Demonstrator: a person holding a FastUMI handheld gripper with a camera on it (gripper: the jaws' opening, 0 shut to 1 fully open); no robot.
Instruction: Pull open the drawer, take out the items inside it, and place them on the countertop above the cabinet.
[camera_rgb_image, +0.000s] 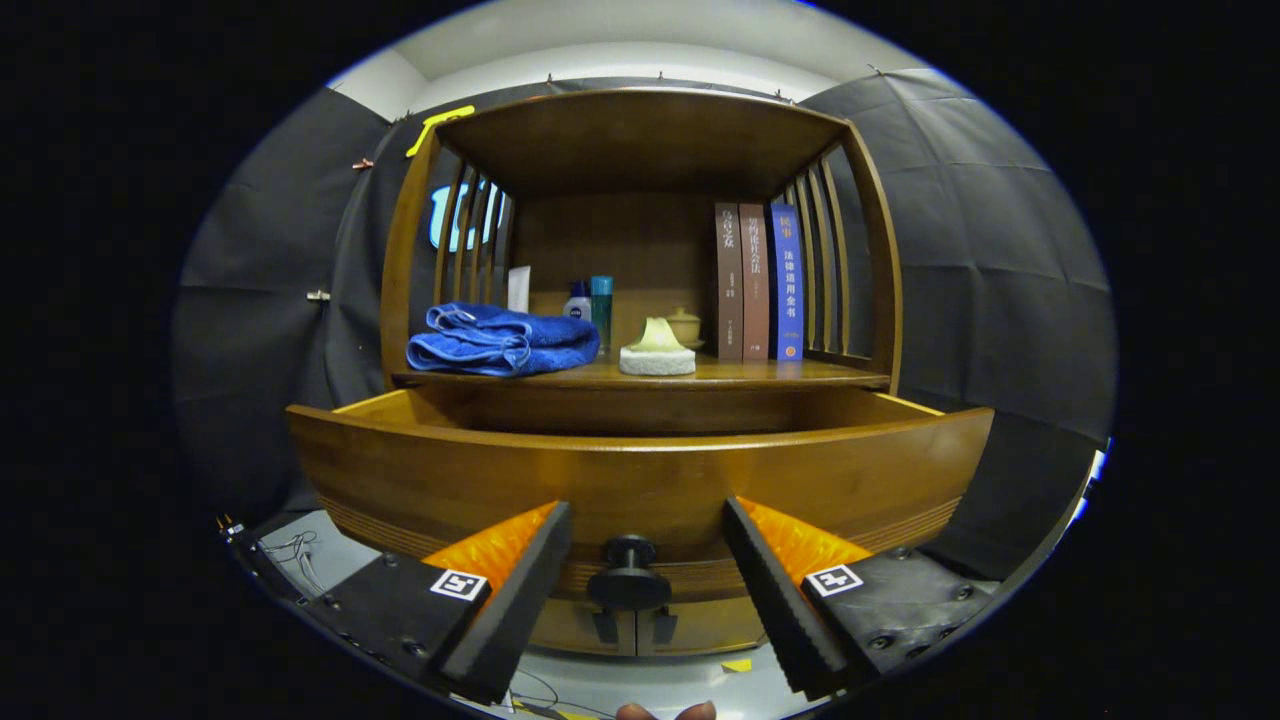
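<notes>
Cabinet (640, 130): a brown wooden unit with slatted sides, standing well beyond the claw against the dark booth wall.
Drawer (640, 480): pulled out toward the claw, its curved front just ahead of the fingers; the inside cannot be seen from this low angle.
Worktop (760, 372): the wooden surface above the drawer, carrying everything listed below.
Towel (500, 340): blue, folded, lying at the left of the worktop.
Books (757, 282): three, upright and side by side at the right of the worktop; two brown, one blue.
Sponge block (657, 360): white, at the front middle of the worktop, with a pale yellowish piece resting on top.
Bottles (590, 305): two small ones behind the towel, near the back.
Lidded pot (685, 325): small, pale, behind the sponge block.
Knob (628, 575): dark, round, on the drawer front, sitting between the two fingers without touching either.
Claw (640, 565): fingers spread apart on either side of the knob, gripping nothing.
</notes>
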